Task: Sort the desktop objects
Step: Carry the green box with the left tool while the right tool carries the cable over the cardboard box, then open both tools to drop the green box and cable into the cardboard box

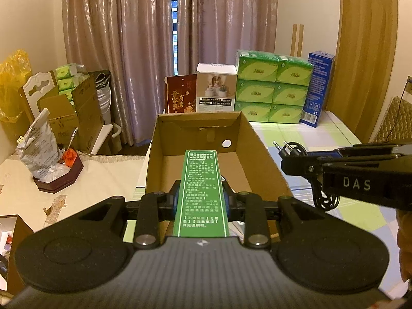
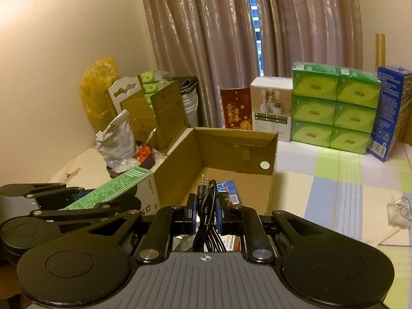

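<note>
My left gripper (image 1: 201,195) is shut on a long green medicine box (image 1: 202,190) with white print, held level over the near edge of an open cardboard box (image 1: 262,141). My right gripper (image 2: 205,212) is shut on a coiled black audio cable (image 2: 206,206) whose jack plugs point up over the same cardboard box (image 2: 180,164). In the left wrist view the right gripper (image 1: 296,159) comes in from the right with the cable (image 1: 324,195) hanging below it. In the right wrist view the left gripper (image 2: 85,206) and green box (image 2: 113,188) sit at the left. A blue-and-red packet (image 2: 229,190) lies inside the box.
Green tissue packs (image 1: 273,90), a blue carton (image 1: 318,90), a white product box (image 1: 216,90) and a red card (image 1: 180,97) stand at the back. A dark tray with a foil bag (image 1: 41,144) is left. A clear plastic wrapper (image 2: 399,211) lies right on the checked tablecloth.
</note>
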